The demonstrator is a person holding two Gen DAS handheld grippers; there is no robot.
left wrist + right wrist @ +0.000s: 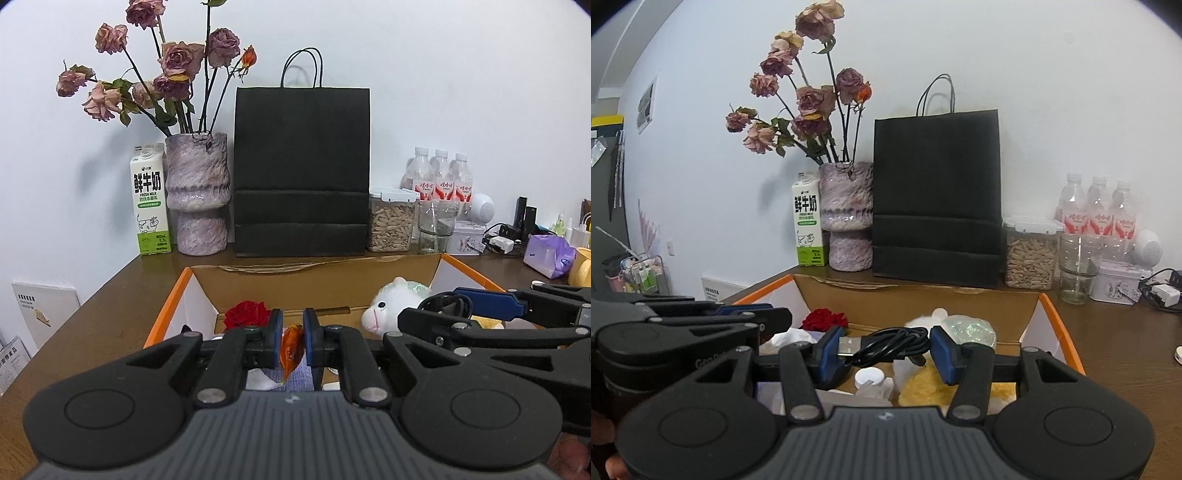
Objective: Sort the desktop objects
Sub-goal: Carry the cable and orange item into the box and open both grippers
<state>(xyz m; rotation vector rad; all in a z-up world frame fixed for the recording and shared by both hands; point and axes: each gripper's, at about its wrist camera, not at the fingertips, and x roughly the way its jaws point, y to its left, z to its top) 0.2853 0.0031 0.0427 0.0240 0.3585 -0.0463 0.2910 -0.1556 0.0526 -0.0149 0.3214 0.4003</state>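
Note:
My left gripper (292, 341) is shut on a small orange wrapped sachet (291, 350), held above an open cardboard box (314, 275) with orange edges. My right gripper (884, 349) is shut on a coiled black USB cable (890, 345), also over the box (916, 295). In the left wrist view the right gripper (480, 306) reaches in from the right with the cable (445, 302). The left gripper (701, 321) shows at the left edge of the right wrist view. Inside the box lie a red rose (246, 313), a white plush toy (391, 304) and a yellow fluffy item (923, 391).
Along the wall stand a milk carton (149, 201), a purple vase (196, 195) of dried roses, a black paper bag (302, 170), a jar of seeds (391, 221), a glass (436, 225), water bottles (441, 179), a tin (466, 238) and chargers (506, 236). A brown table (103, 317) carries everything.

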